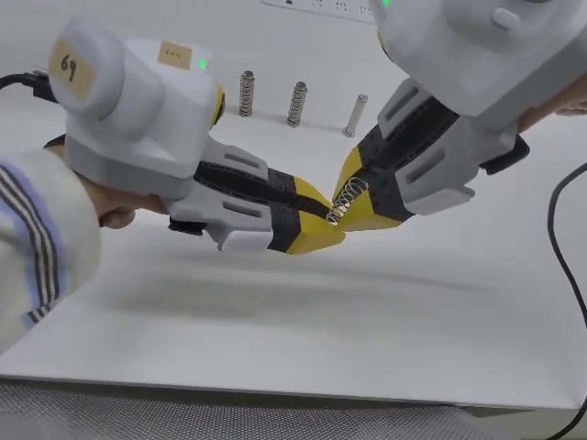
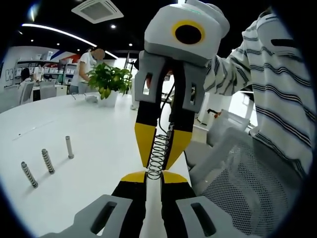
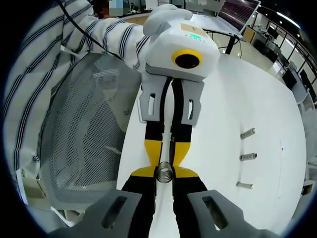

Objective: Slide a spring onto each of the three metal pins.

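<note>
Both ends of the spring (image 1: 347, 202) out of sight, seemingly deep between the jaws.

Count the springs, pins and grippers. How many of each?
Springs: 3 (held spring, two on pins)
Pins: 3 (one bare pin)
Grippers: 2 (left gripper, right gripper)
Total: 8

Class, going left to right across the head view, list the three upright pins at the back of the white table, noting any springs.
Silver metal pin sleeved in a coil spring → second silver metal pin sleeved in a coil spring → bare silver metal pin.
</note>
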